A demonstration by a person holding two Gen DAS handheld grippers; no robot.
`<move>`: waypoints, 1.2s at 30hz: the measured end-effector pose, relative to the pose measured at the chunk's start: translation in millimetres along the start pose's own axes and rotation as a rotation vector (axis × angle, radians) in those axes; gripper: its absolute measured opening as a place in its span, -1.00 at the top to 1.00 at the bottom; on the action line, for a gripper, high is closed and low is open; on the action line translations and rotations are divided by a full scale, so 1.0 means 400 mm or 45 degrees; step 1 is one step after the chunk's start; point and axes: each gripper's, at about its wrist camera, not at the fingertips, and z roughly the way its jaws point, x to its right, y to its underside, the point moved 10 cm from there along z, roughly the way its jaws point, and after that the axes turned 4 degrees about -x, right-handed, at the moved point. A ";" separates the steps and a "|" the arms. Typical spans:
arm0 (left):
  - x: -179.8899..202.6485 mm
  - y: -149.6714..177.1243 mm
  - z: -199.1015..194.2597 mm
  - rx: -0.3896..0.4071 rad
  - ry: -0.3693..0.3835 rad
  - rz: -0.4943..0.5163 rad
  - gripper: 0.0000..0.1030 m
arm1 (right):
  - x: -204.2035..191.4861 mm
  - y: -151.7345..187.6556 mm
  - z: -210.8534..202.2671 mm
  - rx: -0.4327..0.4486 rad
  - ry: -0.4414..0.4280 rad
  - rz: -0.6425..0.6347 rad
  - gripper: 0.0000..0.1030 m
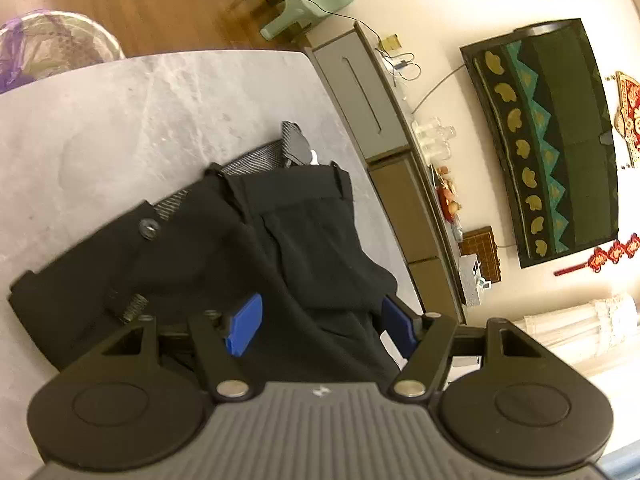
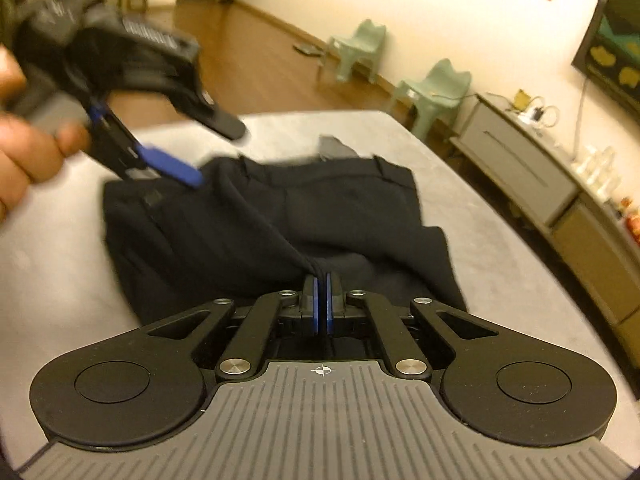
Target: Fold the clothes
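Black trousers [image 1: 304, 240] [image 2: 340, 208] lie crumpled on a grey table [image 1: 120, 120] [image 2: 460, 184], waistband at the far side. My right gripper [image 2: 322, 280] is shut on a pinched ridge of the trousers' cloth at their near edge. My left gripper [image 1: 320, 326] stands open, its blue pads [image 1: 244, 324] wide apart with dark cloth showing below and between them. In the right wrist view the left gripper [image 2: 216, 154] hovers over the trousers' left waistband corner, held by a person's hand [image 2: 28, 148].
A low grey cabinet [image 1: 360, 92] [image 2: 520, 168] runs along the wall past the table's right edge. Green plastic chairs [image 1: 304, 0] [image 2: 436, 88] stand on the wooden floor beyond. A basket with a purple liner [image 1: 52, 44] sits off the table's far left corner.
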 end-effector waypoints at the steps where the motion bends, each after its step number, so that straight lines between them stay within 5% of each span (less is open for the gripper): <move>1: 0.003 0.003 0.000 0.000 -0.002 0.004 -0.30 | -0.005 0.011 0.003 -0.032 -0.042 0.003 0.71; 3: 0.007 0.007 0.001 0.000 -0.004 0.009 -0.30 | -0.002 0.023 0.004 -0.041 -0.064 0.010 0.47; 10: 0.010 0.013 0.014 -0.016 -0.027 0.039 -0.30 | 0.005 0.001 0.030 -0.016 0.002 -0.015 0.46; 18: 0.008 0.010 0.013 -0.016 -0.032 0.042 -0.31 | -0.063 0.024 0.128 -0.129 0.076 -0.230 0.45; 26: 0.015 0.014 0.019 -0.029 -0.038 0.058 -0.31 | -0.112 0.037 0.120 -0.138 0.070 -0.382 0.29; 28: 0.014 0.014 0.021 -0.031 -0.043 0.063 -0.31 | -0.109 0.049 0.132 -0.163 0.148 -0.449 0.36; 29: 0.015 0.014 0.021 -0.029 -0.044 0.066 -0.31 | -0.103 0.051 0.139 -0.184 0.175 -0.462 0.79; 30: 0.015 0.014 0.022 -0.028 -0.046 0.069 -0.31 | -0.095 0.053 0.146 -0.208 0.198 -0.471 1.00; 32: 0.020 0.011 0.015 -0.016 -0.032 0.074 -0.31 | -0.043 -0.001 0.102 -0.066 0.332 -0.412 1.00; 34: 0.029 0.007 0.004 0.003 0.004 0.077 -0.35 | 0.050 -0.073 -0.031 0.199 0.372 -0.076 1.00; 36: 0.040 0.009 0.012 -0.002 0.028 0.082 -0.38 | 0.072 -0.064 -0.067 0.220 0.336 0.016 1.00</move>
